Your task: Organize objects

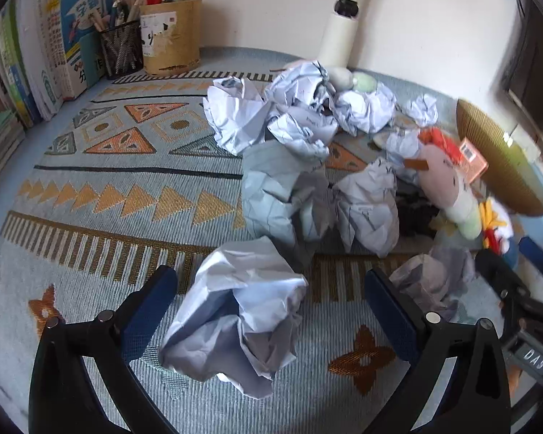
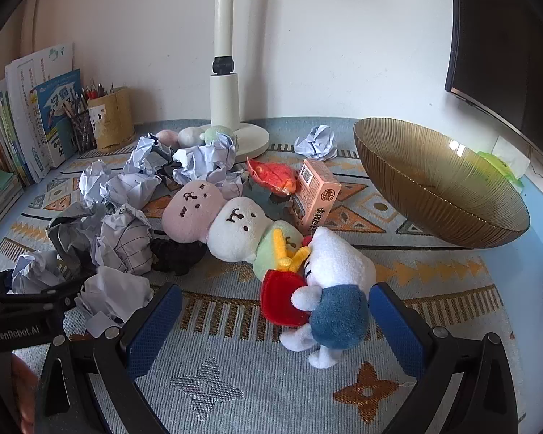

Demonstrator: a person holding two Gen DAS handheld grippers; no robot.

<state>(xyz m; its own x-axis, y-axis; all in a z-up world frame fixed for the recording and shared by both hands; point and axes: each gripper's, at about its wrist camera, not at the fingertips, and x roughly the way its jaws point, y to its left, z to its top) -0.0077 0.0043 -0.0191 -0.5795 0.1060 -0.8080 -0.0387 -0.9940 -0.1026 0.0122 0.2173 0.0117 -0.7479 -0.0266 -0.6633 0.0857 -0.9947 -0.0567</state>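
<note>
My left gripper (image 1: pixel 269 285) is open, its blue pads either side of a crumpled paper ball (image 1: pixel 239 311) lying on the patterned mat (image 1: pixel 108 188). Several more paper balls (image 1: pixel 289 119) are heaped beyond it. My right gripper (image 2: pixel 275 307) is open around a white plush toy in blue trousers holding a red fries pouch (image 2: pixel 329 289). A pink, white and green plush (image 2: pixel 221 224) lies behind it, next to a pink box (image 2: pixel 316 190) and an orange snack packet (image 2: pixel 271 175). A ribbed amber glass bowl (image 2: pixel 441 188) stands at the right.
A white lamp base and pole (image 2: pixel 231 108) stand at the back. Books (image 1: pixel 36 61), a mesh pen holder (image 1: pixel 121 49) and a bamboo cup (image 1: pixel 172 36) line the back left. A dark monitor (image 2: pixel 503 36) hangs at the right. The left gripper's body (image 2: pixel 18 311) shows at the right wrist view's left edge.
</note>
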